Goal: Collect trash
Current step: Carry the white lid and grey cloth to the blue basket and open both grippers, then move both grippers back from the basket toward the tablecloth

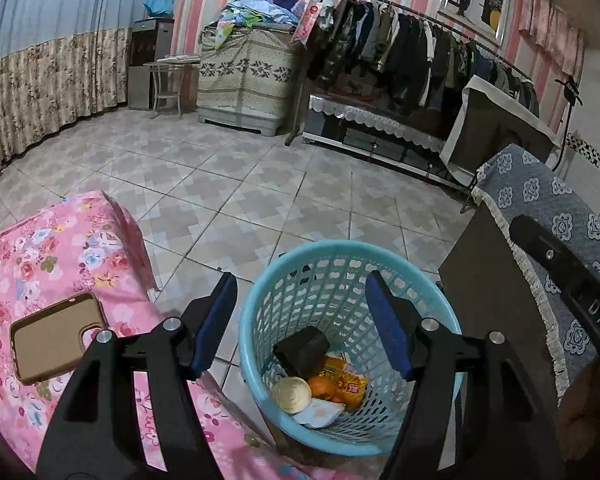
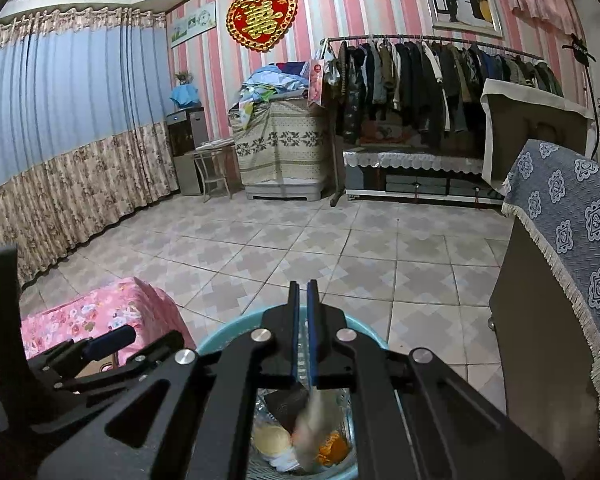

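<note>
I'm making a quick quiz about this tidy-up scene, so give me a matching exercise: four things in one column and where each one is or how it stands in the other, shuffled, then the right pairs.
Column one
1. phone case
2. black box
3. left gripper
4. right gripper

Column two
A. jaws closed together
B. lying on the pink flowered cover
C. jaws apart, nothing between them
D. inside the blue basket, on top of the other trash

Right pairs: 1-B, 2-D, 3-C, 4-A
</note>
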`<control>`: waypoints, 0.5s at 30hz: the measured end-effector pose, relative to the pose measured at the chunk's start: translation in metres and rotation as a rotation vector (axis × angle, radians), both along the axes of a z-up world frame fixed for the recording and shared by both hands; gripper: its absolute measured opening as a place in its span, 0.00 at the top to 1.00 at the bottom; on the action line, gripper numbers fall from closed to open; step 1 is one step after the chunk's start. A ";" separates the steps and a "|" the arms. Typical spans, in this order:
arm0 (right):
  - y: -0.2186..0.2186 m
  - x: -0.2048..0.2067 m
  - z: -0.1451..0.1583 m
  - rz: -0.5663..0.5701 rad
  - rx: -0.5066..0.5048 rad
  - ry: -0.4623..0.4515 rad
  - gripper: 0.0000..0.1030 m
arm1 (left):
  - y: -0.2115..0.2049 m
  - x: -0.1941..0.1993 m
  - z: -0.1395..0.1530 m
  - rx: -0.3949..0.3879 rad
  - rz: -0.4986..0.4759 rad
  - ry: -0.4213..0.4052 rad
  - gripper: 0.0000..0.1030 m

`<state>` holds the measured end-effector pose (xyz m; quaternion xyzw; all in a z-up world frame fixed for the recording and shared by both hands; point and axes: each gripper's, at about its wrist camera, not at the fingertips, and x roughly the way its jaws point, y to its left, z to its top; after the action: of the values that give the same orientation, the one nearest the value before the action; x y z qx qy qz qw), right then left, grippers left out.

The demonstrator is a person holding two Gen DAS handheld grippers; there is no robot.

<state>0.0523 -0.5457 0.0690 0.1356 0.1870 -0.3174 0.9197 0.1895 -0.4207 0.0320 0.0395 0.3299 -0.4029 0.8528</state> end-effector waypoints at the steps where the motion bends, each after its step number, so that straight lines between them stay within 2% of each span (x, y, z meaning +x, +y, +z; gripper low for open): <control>1: 0.002 0.001 -0.001 0.005 0.002 0.000 0.96 | 0.002 0.001 0.001 -0.004 0.004 0.000 0.37; 3: 0.003 0.003 -0.002 0.006 -0.005 0.008 0.96 | 0.008 0.002 0.004 -0.003 0.014 -0.006 0.37; 5: 0.003 0.005 -0.003 0.010 -0.002 0.013 0.87 | 0.017 0.005 0.008 -0.004 0.026 -0.013 0.37; 7: 0.006 0.003 -0.001 -0.003 -0.018 -0.003 0.39 | 0.032 0.008 0.014 0.003 0.046 -0.028 0.37; 12: 0.013 0.002 0.007 -0.003 -0.030 -0.047 0.40 | 0.097 0.019 0.027 0.003 0.132 -0.063 0.37; 15: 0.022 0.010 0.008 0.009 -0.038 -0.037 0.40 | 0.162 0.023 0.035 0.024 0.240 -0.103 0.37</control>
<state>0.0620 -0.5237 0.0766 0.1230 0.1645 -0.3141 0.9269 0.2127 -0.2588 0.0672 0.0306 0.2929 -0.2912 0.9102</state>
